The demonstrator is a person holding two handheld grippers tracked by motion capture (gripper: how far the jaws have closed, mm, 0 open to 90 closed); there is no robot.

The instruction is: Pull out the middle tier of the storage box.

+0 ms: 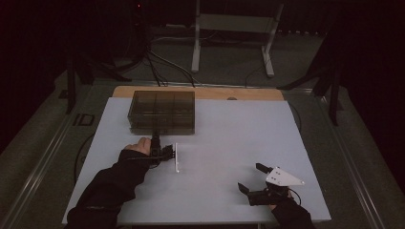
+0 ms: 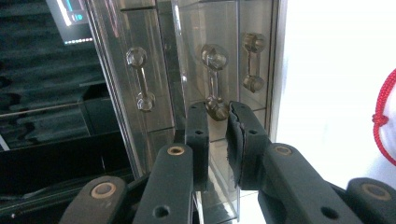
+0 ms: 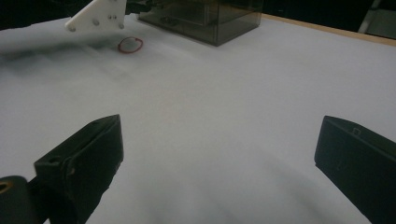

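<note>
A wide white table [image 1: 229, 143] fills the middle of the high view, and a dark see-through box [image 1: 161, 112] sits on it at the far left. The box has small drawers in its front, and each drawer has a clear handle shaped like a little bone. The left gripper [image 1: 155, 139] is right up against the front of the box, so the left hand is much the nearer one. The right gripper [image 1: 254, 177] rests well apart, near the front right edge of the table. In the left gripper view the box looks tipped on its side, because the camera is turned with the hand. There the middle handle [image 2: 214, 81] runs long up and down the picture, straight ahead of the jaws and in line with them. The left jaws are nearly closed, and the near knob of that handle sits right between their tips. It looks pinched, so a pull straight back, away from the box, should slide the drawer out. In the right gripper view the right jaws stand wide open with nothing between them. A red band [image 3: 130, 45] lies on the table far ahead of them, near the box.
</note>
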